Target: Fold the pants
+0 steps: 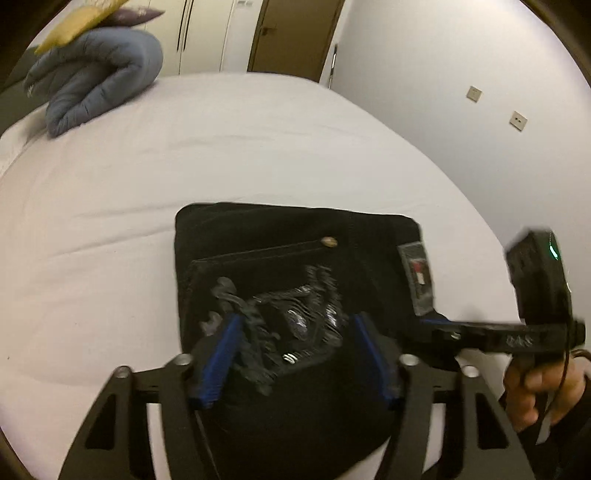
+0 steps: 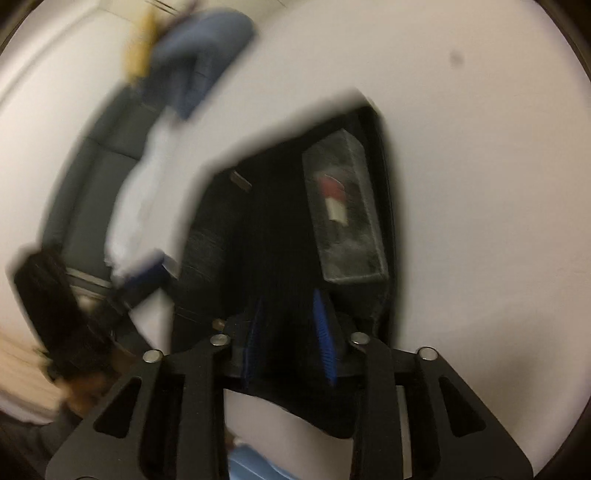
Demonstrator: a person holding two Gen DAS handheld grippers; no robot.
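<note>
Black pants lie folded into a compact block on the white bed, with a back pocket button and a grey waistband label showing. My left gripper is open, its blue pads on either side of the embroidered pocket area. My right gripper reaches in from the right at the label edge. In the blurred right wrist view the pants and label fill the middle, and my right gripper has black fabric between its blue pads, jaws narrowly apart.
A rolled blue duvet with a yellow cushion sits at the far left of the bed. A white wall with sockets runs along the right edge. A door stands beyond the bed.
</note>
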